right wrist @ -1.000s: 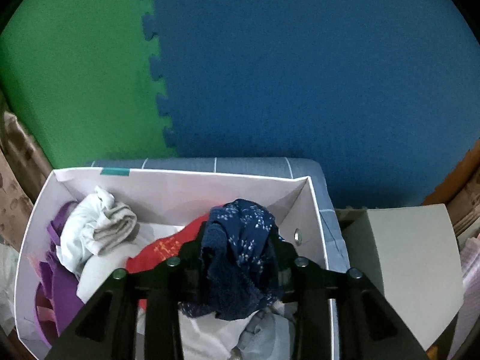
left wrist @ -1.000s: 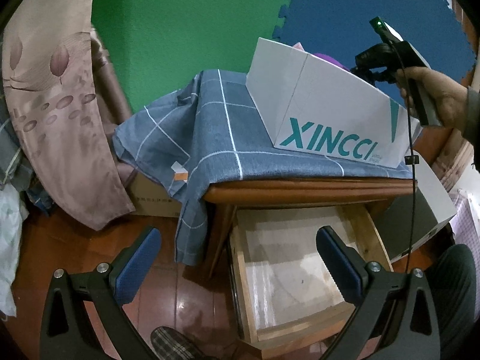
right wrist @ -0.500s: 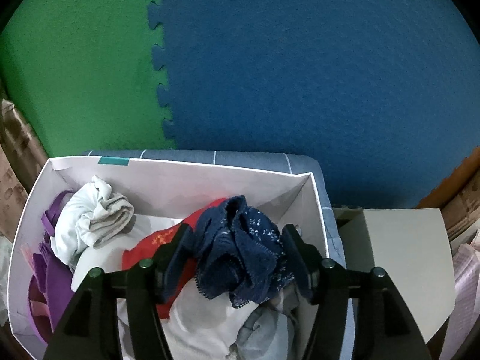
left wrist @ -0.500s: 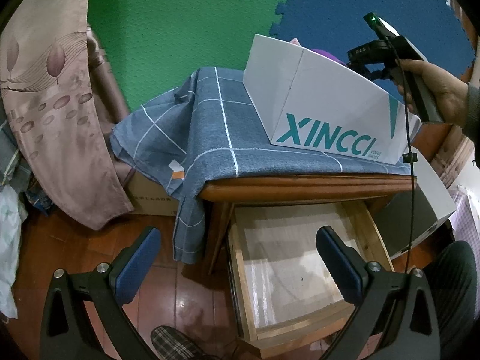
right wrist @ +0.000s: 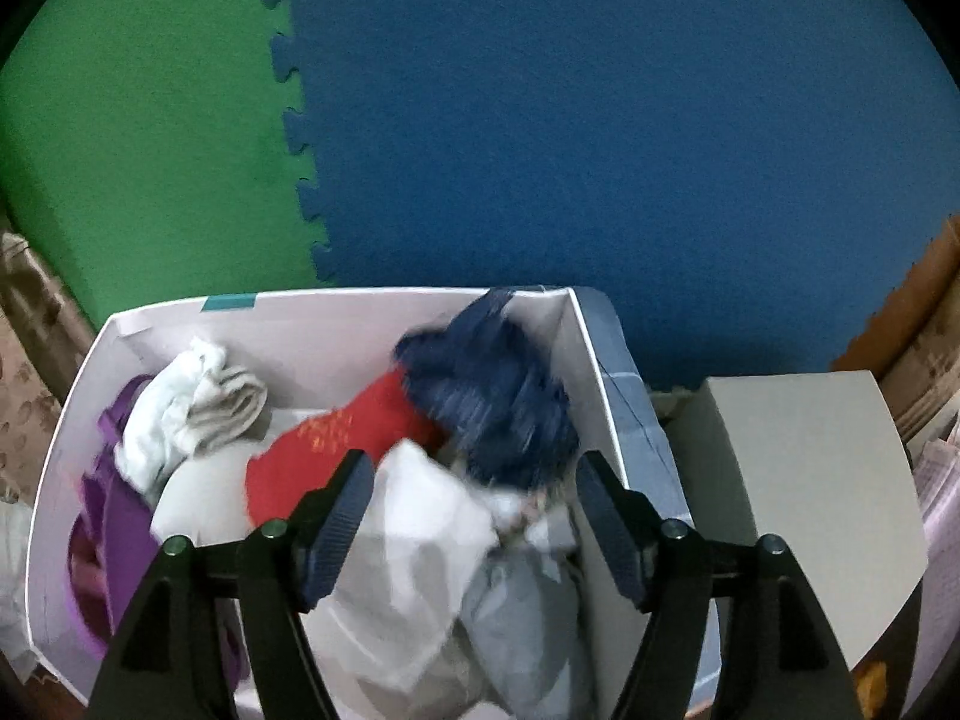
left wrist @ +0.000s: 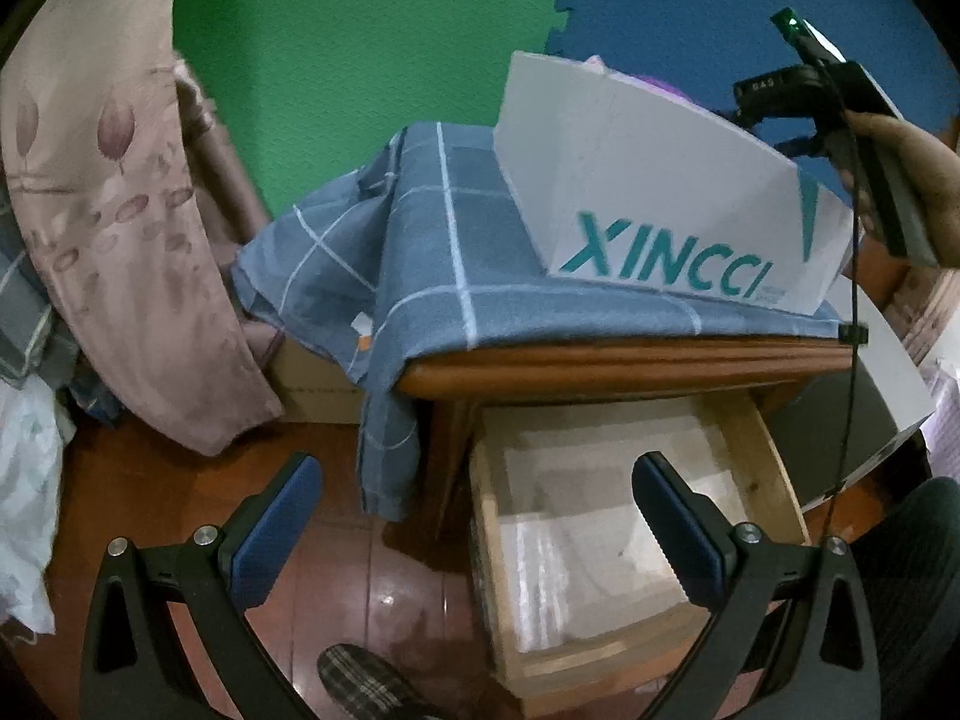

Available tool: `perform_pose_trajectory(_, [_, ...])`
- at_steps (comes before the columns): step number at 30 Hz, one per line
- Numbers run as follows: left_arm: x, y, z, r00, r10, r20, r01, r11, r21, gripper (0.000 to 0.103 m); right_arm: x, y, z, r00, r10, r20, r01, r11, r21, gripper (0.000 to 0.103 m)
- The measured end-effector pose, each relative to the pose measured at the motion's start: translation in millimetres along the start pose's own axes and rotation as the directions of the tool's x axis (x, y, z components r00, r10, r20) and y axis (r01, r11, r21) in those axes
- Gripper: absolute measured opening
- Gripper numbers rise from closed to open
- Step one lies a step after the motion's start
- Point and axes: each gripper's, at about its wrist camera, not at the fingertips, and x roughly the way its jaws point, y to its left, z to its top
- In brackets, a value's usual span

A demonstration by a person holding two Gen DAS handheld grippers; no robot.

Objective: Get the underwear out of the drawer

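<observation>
Right hand-held gripper (right wrist: 468,516) opening, holding nothing; crumpled navy patterned underwear (right wrist: 492,396) lay just ahead in white cardboard box (right wrist: 336,312); left hand-held gripper (left wrist: 474,522) gaped empty.

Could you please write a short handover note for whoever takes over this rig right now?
Right gripper: jaws opening, nothing between them; it hangs over the white box.
Left gripper: open, empty, hovering in front of the open drawer.
Things: the navy underwear lies in the white box on the other clothes, beside a red garment. The box stands on the blue checked cloth over the cabinet.
Done: navy underwear dropped in the box; the visible part of the drawer looks empty.
Left: check the drawer's hidden back part.
</observation>
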Motion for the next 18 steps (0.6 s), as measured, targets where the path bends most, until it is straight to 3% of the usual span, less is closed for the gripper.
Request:
perform_pose_trajectory(5, [-33.8,-18.7,49.7,0.983,0.088,0.161,-0.077,0.994,-0.073,0.102,-29.8,-10.9,-13.0,0.999,0.015,0.035,-0.015,1.0,-0.007,0.072])
perform_pose_trajectory(8, [-36.3,-35.8,89.8,0.983,0.12,0.138,-0.112,0.992,-0.064,0.103,-51.0,-22.2,-20.6,0.997,0.043,0.059,-0.044,0.999,0.011,0.072])
perform_pose_trajectory(11, [-39.7,-58.9,119.6,0.972,0.165,0.168,-0.164,0.986,-0.018,0.102,-70.3,-30.9,-27.7,0.995,0.062,0.077,-0.063,0.998,0.016,0.072])
perform_pose_trajectory(14, [-40.8,-78.3,137.5,0.98,0.128,0.154,-0.129,0.992,-0.002,0.102,-87.3,-41.9,-34.9,0.992,0.079,0.097,-0.083,0.996,0.03,0.073])
perform_pose_trajectory(18, [-42.1,-96.7,151.5,0.976,0.133,0.17,-0.126,0.991,-0.052,0.102,-107.6,-51.9,-42.1,0.989,0.075,0.128,-0.079,0.997,0.024,0.073])
